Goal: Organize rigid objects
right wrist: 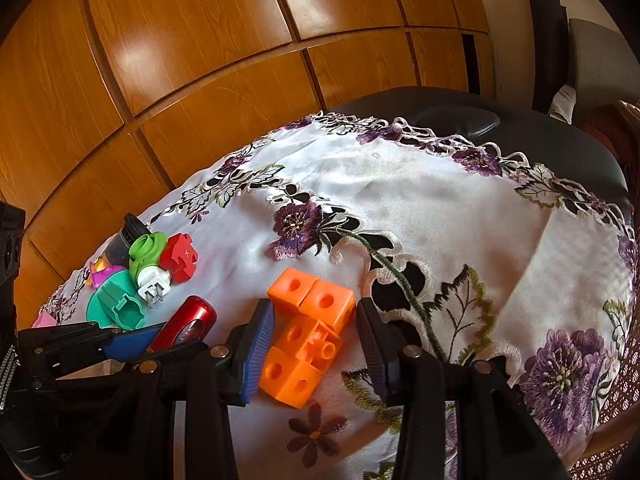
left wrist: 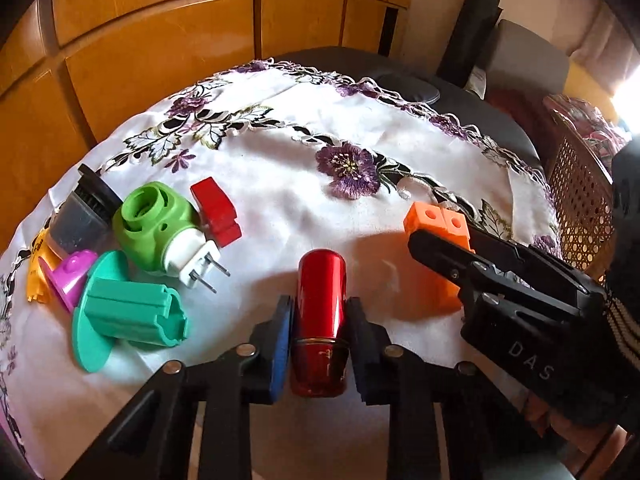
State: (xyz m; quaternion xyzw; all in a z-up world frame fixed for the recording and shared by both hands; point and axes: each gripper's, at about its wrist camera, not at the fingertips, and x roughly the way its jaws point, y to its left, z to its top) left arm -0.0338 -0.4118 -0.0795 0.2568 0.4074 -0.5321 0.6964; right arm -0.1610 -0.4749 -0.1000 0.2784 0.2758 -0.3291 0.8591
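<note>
The left tongs [left wrist: 318,344] are clenched on the red tube [left wrist: 320,320], which lies on the worktop's cloth [left wrist: 304,208] just right of the teal spool [left wrist: 132,312]. The right tongs [right wrist: 316,344] straddle the orange blocks [right wrist: 308,336], right of the tube; their grip cannot be told. To do this well, the left hand should lift straight up, then set the tube beside the spool's cluster without nudging it.
</note>
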